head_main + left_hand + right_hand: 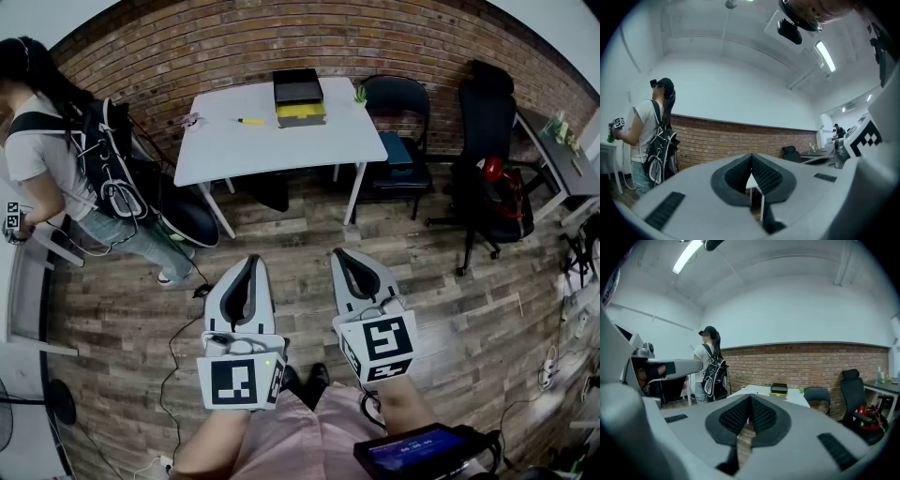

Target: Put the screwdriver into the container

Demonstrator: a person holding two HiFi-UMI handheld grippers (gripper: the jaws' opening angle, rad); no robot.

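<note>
work has not started yet. the screwdriver [250,121] is a small yellow thing lying flat on the white table [281,150], far across the room by the brick wall. the container [299,97] is a black and yellow box on the same table, near the screwdriver on its right, but not touching it. nothing is in the box that i can see from here.

the left gripper [251,264] and the right gripper [344,255] are held side by side, low and close to the person's body, over the wood floor [281,253]. both point toward the table. they are well apart from it. the left gripper's two fingers are pressed together with nothing between them. the right gripper's fingers are pressed together too, and it holds nothing.

another person with a backpack [108,159] stands off to the left of the table. a dark chair [398,103] sits at the table's right end.

so every step is left to do, i think: walk up to the table, open one gripper, pick up the screwdriver, carry it over the box and let it go inside.
</note>
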